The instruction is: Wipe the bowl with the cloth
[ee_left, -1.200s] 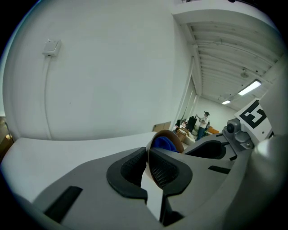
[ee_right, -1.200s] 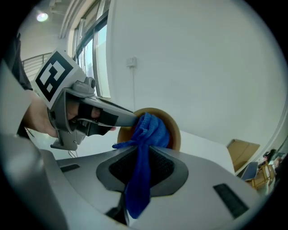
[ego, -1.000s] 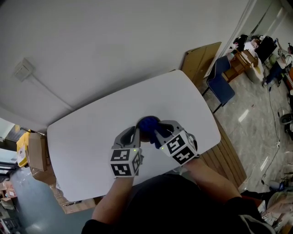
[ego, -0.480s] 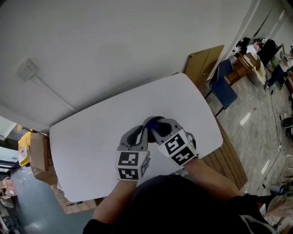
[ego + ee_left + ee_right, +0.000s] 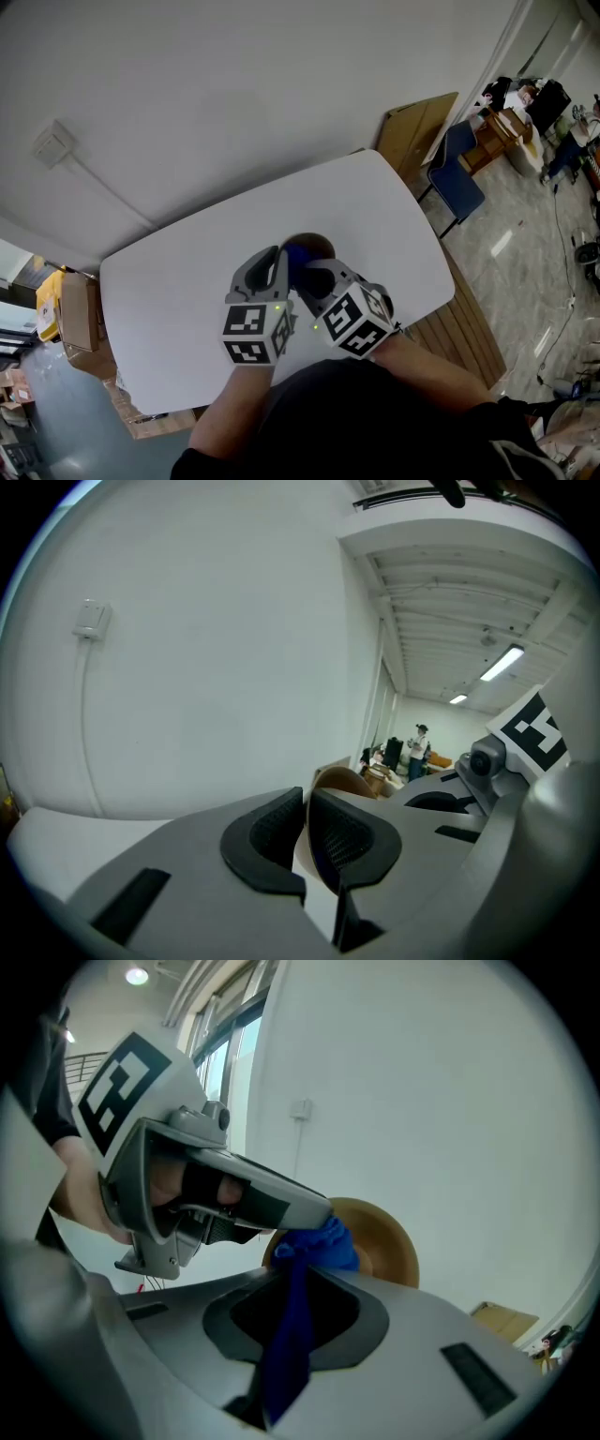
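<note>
A small brown bowl [image 5: 320,246] is held tilted just over the white table [image 5: 178,281]. My left gripper [image 5: 277,257] is shut on its rim, and the thin wall of the bowl [image 5: 343,780] sits between the pads of the left gripper [image 5: 307,804]. A blue cloth [image 5: 298,255] is bunched at the bowl's mouth. My right gripper [image 5: 310,277] is closing tight on it. In the right gripper view the cloth [image 5: 315,1241] runs down between the jaws of the right gripper [image 5: 294,1290] and presses on the bowl [image 5: 392,1241].
A blue chair [image 5: 457,174] and a leaning wooden board [image 5: 415,120] stand beyond the table's far right corner. Cardboard boxes [image 5: 75,311] sit on the floor at the left. A slatted wooden surface [image 5: 471,330] lies to the right. People are far off at the right.
My right gripper has drawn back toward me and to the left with the cloth. The left gripper swung slightly right, then back. More of the bowl's rim shows now.
</note>
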Motion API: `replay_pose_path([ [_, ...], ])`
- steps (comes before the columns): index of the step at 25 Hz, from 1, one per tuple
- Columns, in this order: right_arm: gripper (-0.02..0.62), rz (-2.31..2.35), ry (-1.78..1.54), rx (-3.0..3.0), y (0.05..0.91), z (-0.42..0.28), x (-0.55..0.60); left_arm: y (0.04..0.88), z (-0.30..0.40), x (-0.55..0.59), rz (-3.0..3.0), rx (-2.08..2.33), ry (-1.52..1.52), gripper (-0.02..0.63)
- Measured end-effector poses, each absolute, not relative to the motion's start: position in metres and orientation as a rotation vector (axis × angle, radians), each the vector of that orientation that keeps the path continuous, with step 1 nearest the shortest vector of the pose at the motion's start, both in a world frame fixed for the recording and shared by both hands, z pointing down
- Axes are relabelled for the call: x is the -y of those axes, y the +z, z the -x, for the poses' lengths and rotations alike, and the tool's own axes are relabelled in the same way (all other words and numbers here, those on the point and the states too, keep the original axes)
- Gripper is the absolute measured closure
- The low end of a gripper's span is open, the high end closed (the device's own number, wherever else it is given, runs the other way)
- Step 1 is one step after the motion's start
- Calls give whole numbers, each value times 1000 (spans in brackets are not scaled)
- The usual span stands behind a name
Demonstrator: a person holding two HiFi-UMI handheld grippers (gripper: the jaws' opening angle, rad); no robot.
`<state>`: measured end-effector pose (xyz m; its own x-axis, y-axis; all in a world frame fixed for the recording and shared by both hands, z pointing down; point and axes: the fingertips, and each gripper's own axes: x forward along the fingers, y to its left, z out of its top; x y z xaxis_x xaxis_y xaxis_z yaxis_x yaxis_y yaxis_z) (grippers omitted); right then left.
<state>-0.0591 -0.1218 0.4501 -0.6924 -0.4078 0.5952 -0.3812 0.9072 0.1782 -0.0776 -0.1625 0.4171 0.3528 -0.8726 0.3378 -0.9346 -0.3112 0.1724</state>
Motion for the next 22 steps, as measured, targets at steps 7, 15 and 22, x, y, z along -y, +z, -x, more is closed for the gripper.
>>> replay_pose_path([
  [7,541,-606,-110,2313,457,27,131,421,101,162,-2208,1614,209,566],
  [15,542,-796,-198,2321,427,6,157,429,86,147,-2259,1500,250,565],
  [22,543,-815,-208,2401,403,21,154,419,60,138,-2387,1465,341,565],
])
